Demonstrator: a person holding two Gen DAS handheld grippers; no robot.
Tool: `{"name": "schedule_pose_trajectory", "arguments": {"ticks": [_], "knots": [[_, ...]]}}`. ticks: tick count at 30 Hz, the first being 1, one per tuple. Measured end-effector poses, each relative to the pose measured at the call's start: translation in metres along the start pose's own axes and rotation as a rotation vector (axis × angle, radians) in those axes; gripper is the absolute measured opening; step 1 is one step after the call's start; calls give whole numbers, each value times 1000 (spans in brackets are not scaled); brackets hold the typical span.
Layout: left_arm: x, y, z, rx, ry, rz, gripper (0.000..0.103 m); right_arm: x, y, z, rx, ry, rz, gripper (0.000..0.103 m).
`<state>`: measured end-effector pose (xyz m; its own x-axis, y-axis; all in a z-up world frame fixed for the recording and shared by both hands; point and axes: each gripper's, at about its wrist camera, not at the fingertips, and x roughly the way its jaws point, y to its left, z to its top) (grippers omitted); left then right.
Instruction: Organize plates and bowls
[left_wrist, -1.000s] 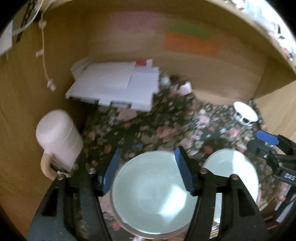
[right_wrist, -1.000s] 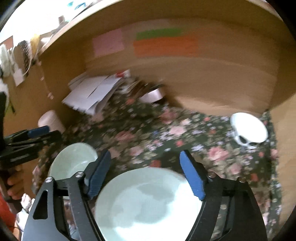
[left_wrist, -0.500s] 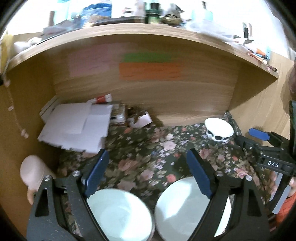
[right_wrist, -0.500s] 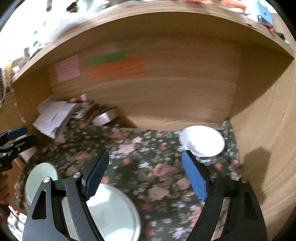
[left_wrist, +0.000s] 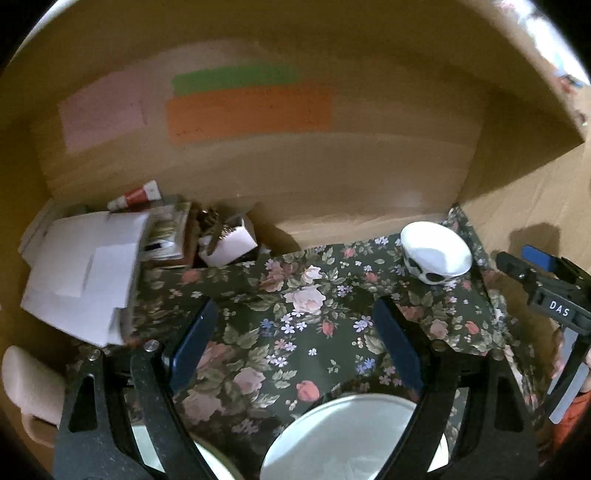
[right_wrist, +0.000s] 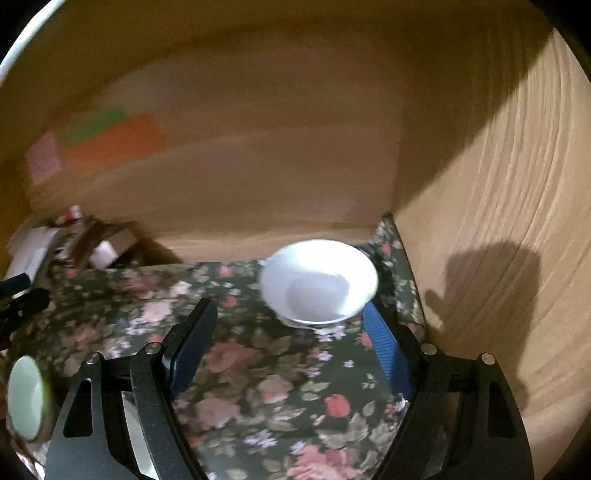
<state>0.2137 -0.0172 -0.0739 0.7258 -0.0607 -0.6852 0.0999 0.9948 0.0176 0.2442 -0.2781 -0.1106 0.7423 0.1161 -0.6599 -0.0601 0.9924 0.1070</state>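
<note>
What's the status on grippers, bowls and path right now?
Left gripper open, empty, jaws just opened wider. Right gripper open, empty, facing the white bowl in the far right corner. Pale plate below left gripper. Floral cloth between bare.

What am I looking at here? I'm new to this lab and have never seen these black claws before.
Each picture comes from a camera on a hand-held two-finger gripper, looking along its fingers. The left gripper and the right gripper both stand open and hold nothing. They point into a wooden nook lined with a floral cloth. On it sit a white bowl near the right wall and a pale green plate close by; papers lie at the left.
</note>
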Motion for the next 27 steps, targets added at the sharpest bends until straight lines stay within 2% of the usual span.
{"name": "schedule_pose_trajectory", "arguments": {"ticks": [7,13,14,16,22,24,27], "knots": [[56,-10,9,19,100,9,87,57,-32,-3,69,100,-71,79],[93,-19,11,36,167,18,87,92,-56,-4,137,158,-86,77],[98,-20,12,42,173,20,87,96,-57,-4,143,163,-85,75],[106,-23,13,53,187,19,87,105,-60,-4,142,181,-89,62],[122,-31,13,79,204,4,87,125,-63,-6,148,238,-75,39],[124,-32,12,84,204,-2,87,130,-64,-9,173,260,-43,37],[127,-34,12,90,210,-18,87,137,-63,-12,176,276,-40,35]]}}
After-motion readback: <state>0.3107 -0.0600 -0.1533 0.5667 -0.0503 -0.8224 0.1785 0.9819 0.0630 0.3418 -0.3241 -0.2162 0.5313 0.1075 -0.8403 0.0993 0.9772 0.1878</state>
